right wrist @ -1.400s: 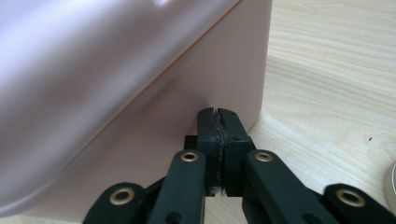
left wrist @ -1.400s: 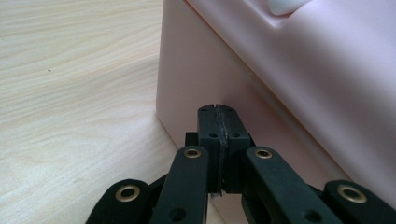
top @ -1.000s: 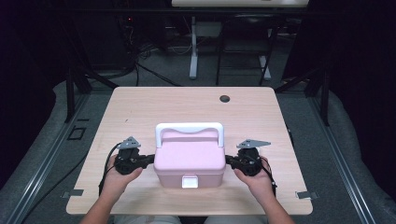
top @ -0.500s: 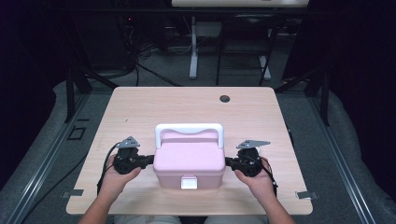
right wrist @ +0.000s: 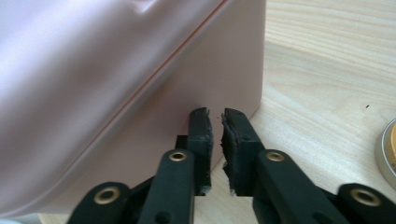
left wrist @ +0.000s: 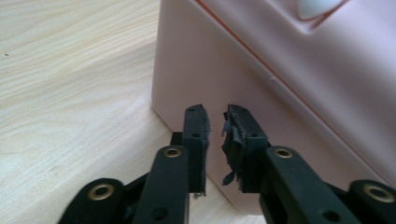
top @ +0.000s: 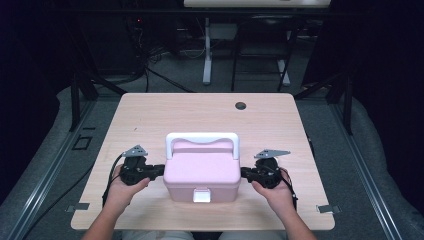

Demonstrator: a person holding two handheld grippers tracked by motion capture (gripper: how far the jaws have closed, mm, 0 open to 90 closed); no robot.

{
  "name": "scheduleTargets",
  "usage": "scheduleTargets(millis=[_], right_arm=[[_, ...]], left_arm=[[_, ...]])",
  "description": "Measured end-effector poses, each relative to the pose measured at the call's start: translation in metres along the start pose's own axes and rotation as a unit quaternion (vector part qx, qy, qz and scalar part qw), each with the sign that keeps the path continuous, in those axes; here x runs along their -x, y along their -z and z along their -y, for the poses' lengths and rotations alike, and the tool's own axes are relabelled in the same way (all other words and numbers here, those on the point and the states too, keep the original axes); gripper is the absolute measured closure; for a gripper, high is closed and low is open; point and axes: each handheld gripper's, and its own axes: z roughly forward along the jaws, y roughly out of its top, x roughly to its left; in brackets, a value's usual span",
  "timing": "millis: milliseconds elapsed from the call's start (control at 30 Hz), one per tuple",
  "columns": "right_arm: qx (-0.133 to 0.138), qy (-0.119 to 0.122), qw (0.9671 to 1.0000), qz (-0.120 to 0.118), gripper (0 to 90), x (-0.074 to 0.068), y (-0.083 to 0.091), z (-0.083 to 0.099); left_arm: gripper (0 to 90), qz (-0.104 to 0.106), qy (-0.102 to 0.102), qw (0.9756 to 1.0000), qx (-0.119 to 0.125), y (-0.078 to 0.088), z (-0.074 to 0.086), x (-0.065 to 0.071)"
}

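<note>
High view: a pink lidded box (top: 202, 172) with a white handle (top: 202, 140) and a white front latch (top: 201, 195) is set on the near middle of the light wooden counter (top: 150, 115). The left tongs (top: 159, 171) are held at the box's left side and the right tongs (top: 245, 173) at its right side, each in one hand, tips pointed inward at the box walls. A small dark round hole (top: 240, 105) is seen near the counter's far edge.

Left gripper view: the left tongs (left wrist: 216, 119) are seen parted by a narrow gap, having just been opening; nothing is held between them. The tips are set against or just beside the box's (left wrist: 280, 60) pink side wall near its lower corner; contact cannot be told.

Right gripper view: the right tongs (right wrist: 215, 116) are likewise seen slightly parted, just opened, with nothing gripped, tips at the box's (right wrist: 140, 84) side wall. A round pale object's edge (right wrist: 388, 149) is cut off at the right border.
</note>
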Motion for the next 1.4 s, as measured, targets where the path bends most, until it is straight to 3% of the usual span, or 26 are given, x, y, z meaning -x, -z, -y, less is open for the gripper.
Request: scheduleTargets(millis=[267,400,533,700,1000,1367,1400], right_arm=[[0.018,-0.009,0.9998,-0.001,62.0,0.006,0.007,-0.006],[0.012,0.003,0.9999,0.004,58.3,0.006,0.012,-0.014],[0.001,0.020,0.9997,0.014,57.5,0.002,0.024,-0.027],[0.002,0.027,0.9996,0.000,57.5,-0.002,0.040,-0.043],[-0.010,0.064,0.9979,-0.006,57.6,-0.015,0.059,-0.071],[-0.001,0.078,0.9963,-0.036,56.9,-0.025,0.063,-0.089],[-0.006,0.079,0.9957,-0.047,56.9,-0.028,0.060,-0.091]], left_arm=[[59.9,-0.003,0.007,0.9999,0.014,0.012,-0.007,-0.003],[56.5,-0.003,0.008,0.9999,0.010,0.023,-0.018,-0.003],[54.4,-0.007,-0.003,1.0000,-0.003,0.031,-0.029,0.000],[54.2,-0.002,-0.012,0.9999,0.002,0.045,-0.046,0.004],[54.5,0.009,-0.029,0.9995,0.009,0.059,-0.070,0.012],[54.8,0.023,-0.044,0.9987,0.010,0.057,-0.082,0.026],[54.9,0.025,-0.047,0.9985,0.007,0.056,-0.083,0.028]])
